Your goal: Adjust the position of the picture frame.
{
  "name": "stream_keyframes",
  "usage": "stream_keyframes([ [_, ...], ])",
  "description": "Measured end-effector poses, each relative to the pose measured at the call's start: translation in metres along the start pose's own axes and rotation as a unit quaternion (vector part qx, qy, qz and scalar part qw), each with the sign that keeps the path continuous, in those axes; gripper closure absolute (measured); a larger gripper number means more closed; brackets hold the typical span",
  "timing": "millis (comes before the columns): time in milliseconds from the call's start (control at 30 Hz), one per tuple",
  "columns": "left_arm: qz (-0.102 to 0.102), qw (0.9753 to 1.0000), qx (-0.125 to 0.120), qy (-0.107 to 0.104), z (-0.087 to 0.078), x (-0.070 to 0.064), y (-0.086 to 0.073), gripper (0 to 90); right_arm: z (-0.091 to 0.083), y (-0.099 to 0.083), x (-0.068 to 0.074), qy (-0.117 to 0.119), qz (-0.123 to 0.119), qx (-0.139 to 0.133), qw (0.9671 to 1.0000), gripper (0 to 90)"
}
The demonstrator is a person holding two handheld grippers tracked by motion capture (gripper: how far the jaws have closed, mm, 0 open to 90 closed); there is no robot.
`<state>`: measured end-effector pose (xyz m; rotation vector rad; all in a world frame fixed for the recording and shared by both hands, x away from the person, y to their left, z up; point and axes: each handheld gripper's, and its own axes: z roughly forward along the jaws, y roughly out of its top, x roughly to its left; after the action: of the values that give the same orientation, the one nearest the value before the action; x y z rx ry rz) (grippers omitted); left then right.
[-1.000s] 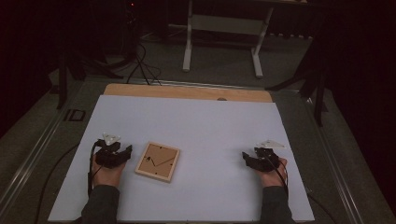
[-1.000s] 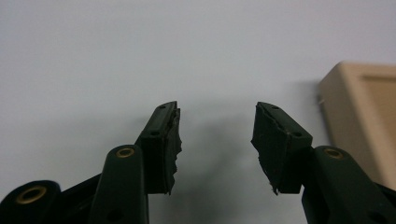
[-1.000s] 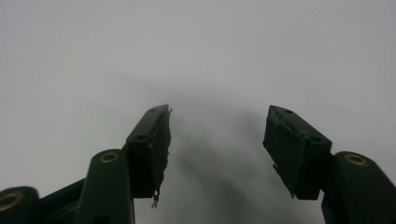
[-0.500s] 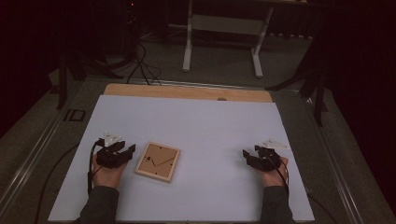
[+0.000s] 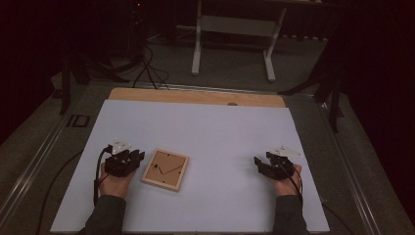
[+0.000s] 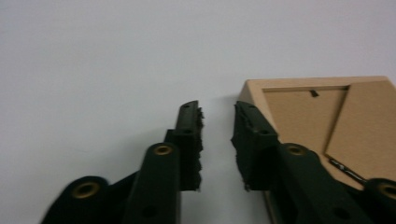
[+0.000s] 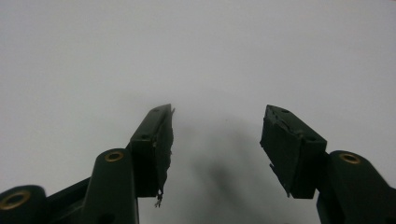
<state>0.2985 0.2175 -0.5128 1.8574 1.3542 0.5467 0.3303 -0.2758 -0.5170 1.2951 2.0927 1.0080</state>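
Bench (image 5: 205, 122): white sheet, tan wood far edge. Frame (image 5: 165, 170): light wood border, brown backing. Grippers' fingers (image 6: 189, 140): black.

Frame (image 6: 327, 126) corner behind tool jaw.

A white sheet (image 5: 205, 127) covers the table, leaving a wooden strip (image 5: 186, 96) bare along its far edge. Beyond that edge, a white stand (image 5: 235, 24) and black cables (image 5: 147, 66) are on the floor.

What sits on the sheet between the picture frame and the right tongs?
Nothing. In the high view the white sheet is bare from the wooden picture frame across to the right tongs.
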Motion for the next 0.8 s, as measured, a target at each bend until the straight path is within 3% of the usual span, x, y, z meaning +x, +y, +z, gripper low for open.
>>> stream_keyframes([
  [233,0.018,0.9995,0.015,-0.021,0.007,-0.008,0.000,88.6,0.001,0.000,0.001,0.006,-0.003,0.002,1.0000,42.6],
  [533,0.015,0.9986,0.031,-0.040,0.013,-0.011,-0.001,89.4,0.000,0.001,0.003,0.010,-0.006,0.000,0.9999,42.5],
  [800,0.017,0.9986,0.034,-0.037,0.015,-0.012,0.000,89.5,-0.001,0.003,0.006,0.013,-0.014,-0.003,0.9998,42.5],
])
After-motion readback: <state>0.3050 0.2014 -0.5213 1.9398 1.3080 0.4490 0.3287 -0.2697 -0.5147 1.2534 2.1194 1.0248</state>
